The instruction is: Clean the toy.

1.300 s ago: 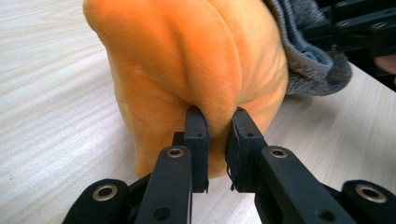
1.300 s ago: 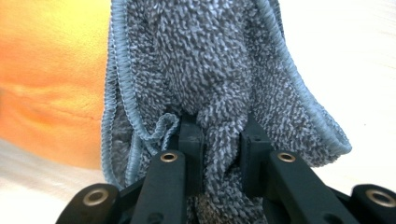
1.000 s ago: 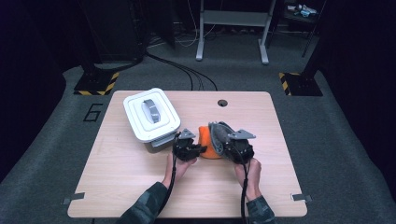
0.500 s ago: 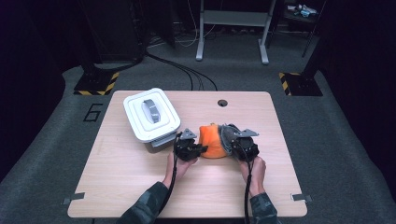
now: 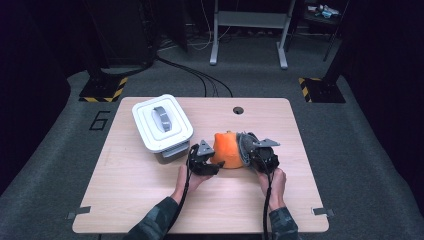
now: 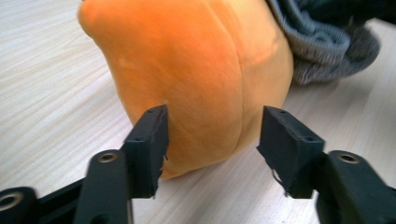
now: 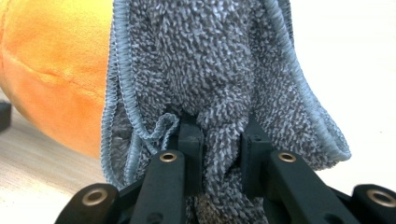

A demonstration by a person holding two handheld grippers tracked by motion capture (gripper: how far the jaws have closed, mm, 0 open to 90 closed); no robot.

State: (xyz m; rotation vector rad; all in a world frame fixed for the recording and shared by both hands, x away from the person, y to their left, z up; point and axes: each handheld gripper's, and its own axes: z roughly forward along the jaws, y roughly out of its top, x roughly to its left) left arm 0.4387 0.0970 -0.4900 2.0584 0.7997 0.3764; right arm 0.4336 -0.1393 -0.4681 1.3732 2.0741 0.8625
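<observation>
Pinching a fold of the grey towel (image 7: 219,93), the right gripper (image 5: 261,156) kept it draped against the orange plush toy (image 5: 227,149) at the centre of the surface (image 5: 125,200). The left gripper (image 6: 212,140) had just been opening; its jaws stood spread around the toy's end, probably to release it.

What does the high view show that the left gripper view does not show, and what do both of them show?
The high view alone gives the white lidded box with its grey handle, the person's hands, and the right gripper at the grey cloth.

The left gripper view alone gives the left gripper from close: its jaws have just been opening and stand apart around the end of the orange plush toy, the left pad at its surface, the right pad clear.

Both give the toy, the grey cloth beside it, and the wooden table.
</observation>
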